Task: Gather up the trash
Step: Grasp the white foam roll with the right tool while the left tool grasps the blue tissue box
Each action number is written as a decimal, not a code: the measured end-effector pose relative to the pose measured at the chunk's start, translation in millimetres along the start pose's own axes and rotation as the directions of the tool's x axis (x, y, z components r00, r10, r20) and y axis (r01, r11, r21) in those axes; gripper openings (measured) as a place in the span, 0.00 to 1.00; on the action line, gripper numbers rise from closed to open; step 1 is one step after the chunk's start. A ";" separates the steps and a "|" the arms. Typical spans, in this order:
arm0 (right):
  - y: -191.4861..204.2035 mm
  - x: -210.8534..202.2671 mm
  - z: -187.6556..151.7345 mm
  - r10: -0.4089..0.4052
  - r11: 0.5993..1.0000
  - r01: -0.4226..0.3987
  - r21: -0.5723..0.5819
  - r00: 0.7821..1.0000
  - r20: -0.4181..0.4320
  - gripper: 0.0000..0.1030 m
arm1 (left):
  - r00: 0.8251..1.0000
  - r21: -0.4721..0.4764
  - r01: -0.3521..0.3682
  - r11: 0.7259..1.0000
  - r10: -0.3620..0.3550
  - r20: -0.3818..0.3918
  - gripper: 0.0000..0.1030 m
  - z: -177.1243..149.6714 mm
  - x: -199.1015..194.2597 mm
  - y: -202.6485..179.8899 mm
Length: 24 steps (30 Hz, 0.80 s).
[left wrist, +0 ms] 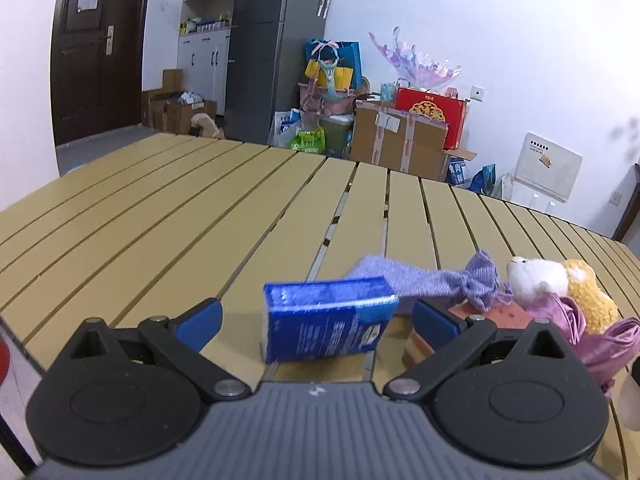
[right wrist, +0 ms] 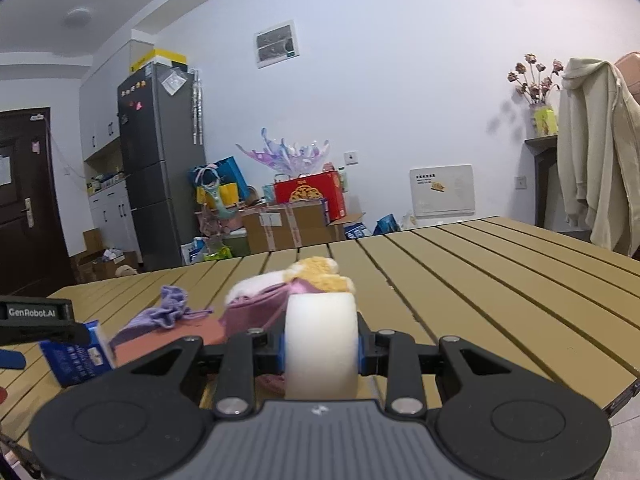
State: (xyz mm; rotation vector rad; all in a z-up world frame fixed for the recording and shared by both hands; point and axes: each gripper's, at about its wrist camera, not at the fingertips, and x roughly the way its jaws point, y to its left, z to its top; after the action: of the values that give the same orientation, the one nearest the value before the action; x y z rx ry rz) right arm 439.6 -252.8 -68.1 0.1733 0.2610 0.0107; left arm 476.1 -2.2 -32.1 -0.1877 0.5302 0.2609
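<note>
Right wrist view: right gripper [right wrist: 321, 350] fingers clamp a white roll [right wrist: 320, 344], its base hidden. Left gripper [left wrist: 318, 320] fingers spread wide, blurred blue packet [left wrist: 326, 320] between them on table [left wrist: 160, 216], untouched.

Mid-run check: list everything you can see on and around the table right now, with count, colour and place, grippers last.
table: one, tan slats, fills the foreground
blue packet: one, blue with white print, standing on the table between the left gripper's open fingers
drawstring pouch: one, lilac, behind the packet
flat block: one, salmon pink, under the pouch
plush toy: one, white and yellow, far side of the pile
pink cloth: one, mauve, draped against the toy
white roll: one, off-white, clamped in the right gripper
fridge: one, dark grey, back wall
cardboard boxes: several, brown, on the floor by the wall
red gift box: one, on the boxes
left gripper: black, blue pads, open
right gripper: black, shut on the roll
</note>
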 end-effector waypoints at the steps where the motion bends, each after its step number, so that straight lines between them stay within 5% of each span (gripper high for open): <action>1: -2.2 1.4 -0.1 -0.007 1.000 0.007 0.003 1.000 0.001 0.28 | 1.000 0.000 -0.001 1.000 0.001 -0.003 1.00 0.5 3.1 -0.8; 10: -7.2 13.7 -6.0 -0.045 0.999 0.045 -0.005 0.999 -0.015 0.28 | 0.999 0.032 -0.026 0.999 0.028 -0.040 1.00 -4.9 29.9 -8.5; 14: -1.7 15.3 -7.9 -0.042 0.999 0.041 -0.012 0.999 -0.021 0.28 | 0.998 0.066 -0.016 0.998 0.019 -0.051 0.70 -8.2 32.5 -9.7; 24: 2.8 13.5 -7.9 -0.026 1.000 0.026 -0.015 1.000 -0.015 0.28 | 1.000 0.108 -0.023 0.994 0.025 -0.017 0.68 -6.3 16.5 -5.4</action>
State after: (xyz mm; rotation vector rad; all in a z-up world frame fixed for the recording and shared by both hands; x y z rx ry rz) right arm 450.6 -248.3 -78.5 0.1551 0.2786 -0.0119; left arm 488.4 -5.6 -45.4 -0.0789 0.5632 0.2535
